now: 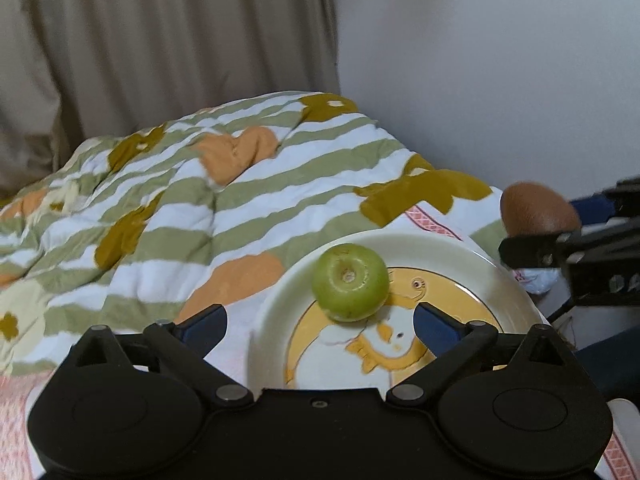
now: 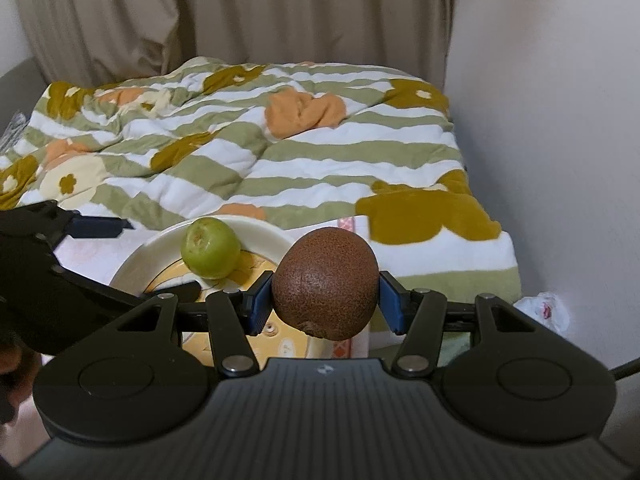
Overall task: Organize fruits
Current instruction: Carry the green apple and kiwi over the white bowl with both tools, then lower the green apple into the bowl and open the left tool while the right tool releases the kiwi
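A green round fruit [image 1: 350, 281] lies on a cream plate [image 1: 440, 248] with a yellow cartoon print; it also shows in the right wrist view [image 2: 210, 247] on the plate [image 2: 264, 229]. My left gripper [image 1: 320, 326] is open and empty, just in front of the green fruit. My right gripper [image 2: 325, 300] is shut on a brown kiwi-like fruit [image 2: 326, 282], held above the plate's right edge. In the left wrist view the brown fruit [image 1: 536, 208] and right gripper appear at the right.
The plate rests on a bed with a green, white and orange striped quilt [image 2: 280, 148]. Beige curtains [image 2: 240, 12] hang behind; a white wall [image 2: 560, 120] stands at the right. A crumpled plastic bag [image 2: 544, 308] lies beside the bed.
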`<state>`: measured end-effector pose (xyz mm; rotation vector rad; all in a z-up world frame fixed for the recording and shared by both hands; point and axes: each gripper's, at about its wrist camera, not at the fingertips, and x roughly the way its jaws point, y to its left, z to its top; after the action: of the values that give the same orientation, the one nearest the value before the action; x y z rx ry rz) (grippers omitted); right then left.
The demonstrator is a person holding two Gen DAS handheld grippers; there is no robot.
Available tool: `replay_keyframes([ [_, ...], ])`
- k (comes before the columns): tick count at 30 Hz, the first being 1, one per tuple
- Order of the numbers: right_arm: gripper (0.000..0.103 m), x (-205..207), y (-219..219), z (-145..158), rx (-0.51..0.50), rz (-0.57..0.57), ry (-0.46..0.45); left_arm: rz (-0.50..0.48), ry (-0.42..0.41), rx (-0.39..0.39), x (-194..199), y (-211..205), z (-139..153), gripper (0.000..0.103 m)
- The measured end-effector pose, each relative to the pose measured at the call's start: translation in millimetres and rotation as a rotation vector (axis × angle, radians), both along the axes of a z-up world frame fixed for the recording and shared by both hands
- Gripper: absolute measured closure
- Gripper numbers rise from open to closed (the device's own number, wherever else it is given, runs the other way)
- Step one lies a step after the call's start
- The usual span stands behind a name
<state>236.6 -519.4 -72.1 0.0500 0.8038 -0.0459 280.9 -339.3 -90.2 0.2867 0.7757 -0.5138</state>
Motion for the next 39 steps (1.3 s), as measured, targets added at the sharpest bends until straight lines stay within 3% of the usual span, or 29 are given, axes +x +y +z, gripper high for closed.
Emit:
replay_keyframes([
  [9, 0.033, 17.5, 38.6, -24.4, -0.080, 0.142, 0.017, 0.117, 0.007, -0.030, -14.7, 36.7, 18.1, 0.001],
  [21, 0.032, 33.4, 55.7, -52.9, -0.138, 0.193, 0.029, 0.206, 0.006, -0.052, -29.4, 65.4, 21.3, 0.001],
  [22, 0.027, 31.3, 57.4, -51.3, -0.148, 0.201, 0.007, 0.210, 0.004, -0.055, -30.5, 66.6, 22.7, 0.001],
  [24, 0.005, 28.1, 62.3, -45.6, -0.183, 0.204, -0.025, 0.217, 0.000, -0.061, -34.1, 69.2, 25.8, 0.001],
  [25, 0.000, 26.0, 63.9, -42.4, -0.199, 0.196, -0.038, 0.221, -0.001, -0.065, -35.8, 70.9, 28.0, 0.001],
  [39, 0.000, -31.7, 57.5, 26.4, -0.137, 0.166, -0.109, 0.298, -0.092, -0.131, -85.1, 97.4, 81.9, 0.001],
])
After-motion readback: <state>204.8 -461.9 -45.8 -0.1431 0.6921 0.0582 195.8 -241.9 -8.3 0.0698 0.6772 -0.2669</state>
